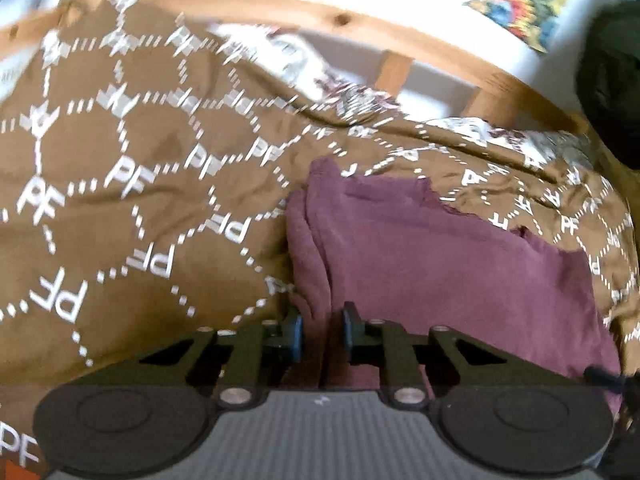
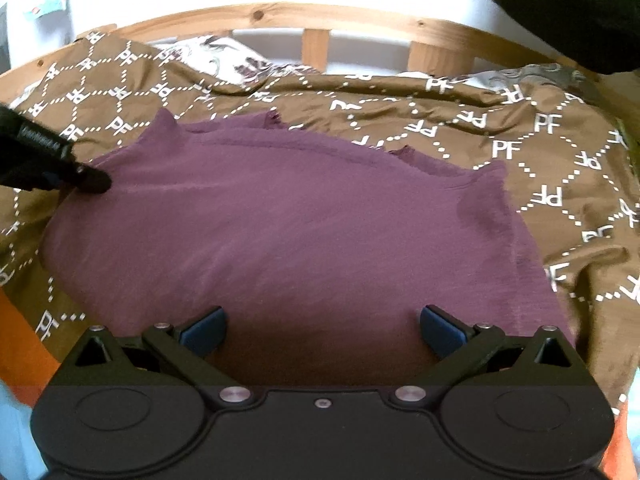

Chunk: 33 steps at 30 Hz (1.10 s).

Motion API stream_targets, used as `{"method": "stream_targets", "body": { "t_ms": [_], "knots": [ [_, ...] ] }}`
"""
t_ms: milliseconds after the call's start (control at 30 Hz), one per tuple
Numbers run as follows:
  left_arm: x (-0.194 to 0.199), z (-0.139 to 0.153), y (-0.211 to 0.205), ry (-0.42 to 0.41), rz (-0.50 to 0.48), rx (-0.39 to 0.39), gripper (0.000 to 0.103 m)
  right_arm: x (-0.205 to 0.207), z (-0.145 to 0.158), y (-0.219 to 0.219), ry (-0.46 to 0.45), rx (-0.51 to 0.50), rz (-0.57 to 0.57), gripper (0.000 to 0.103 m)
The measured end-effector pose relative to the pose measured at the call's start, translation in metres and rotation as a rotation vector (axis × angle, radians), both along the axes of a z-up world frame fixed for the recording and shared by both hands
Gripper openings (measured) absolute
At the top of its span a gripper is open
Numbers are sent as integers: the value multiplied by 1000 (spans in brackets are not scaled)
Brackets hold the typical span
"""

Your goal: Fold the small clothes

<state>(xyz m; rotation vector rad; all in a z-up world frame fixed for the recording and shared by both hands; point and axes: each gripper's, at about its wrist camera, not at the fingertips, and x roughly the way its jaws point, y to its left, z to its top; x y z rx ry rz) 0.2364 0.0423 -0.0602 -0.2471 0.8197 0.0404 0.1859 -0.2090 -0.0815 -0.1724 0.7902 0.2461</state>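
A small maroon garment (image 2: 280,220) lies spread on a brown bedspread (image 2: 540,152) with white "PF" print. In the left wrist view my left gripper (image 1: 322,326) is shut on a bunched fold at the left edge of the maroon garment (image 1: 420,240). In the right wrist view my right gripper (image 2: 322,326) is open and empty, its blue pads wide apart just above the garment's near edge. The left gripper (image 2: 80,178) also shows there as a black tip at the garment's left edge.
A wooden bed rail with slats (image 2: 316,46) runs along the far side, with a white wall behind. A patterned pillow (image 2: 224,58) peeks out from under the bedspread. A dark object (image 2: 568,8) hangs at the upper right. Orange fabric (image 2: 16,344) shows at the near edge.
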Motion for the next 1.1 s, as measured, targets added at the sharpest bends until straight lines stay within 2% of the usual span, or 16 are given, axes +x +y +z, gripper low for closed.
{"method": "stream_targets", "body": {
  "t_ms": [67, 133, 300, 433, 600, 733, 867, 1000, 1100],
  "knots": [
    [-6, 5, -9, -43, -35, 28, 17, 0, 2, -3, -3, 5, -15, 102],
    [-9, 12, -16, -76, -67, 24, 16, 1, 4, -5, -10, 10, -23, 102],
    [-5, 34, -33, -81, -81, -10, 15, 3, 18, -15, -59, 42, -51, 103],
    [1, 58, -65, -103, -128, -24, 15, 8, 35, -40, -121, 66, -113, 102],
    [9, 74, -138, -115, -238, 80, 15, 8, 55, -91, -192, 74, -241, 103],
    [8, 68, -201, -121, -330, 127, 15, 5, 61, -138, -194, 124, -356, 103],
    [3, 44, -251, -97, -400, 165, 15, 3, 62, -183, -194, 213, -483, 103],
    [0, 17, -273, -50, -418, 193, 15, 0, 60, -217, -195, 291, -579, 103],
    [-4, 12, -277, -49, -417, 199, 18, -1, 54, -236, -166, 387, -637, 103]
  ]
}}
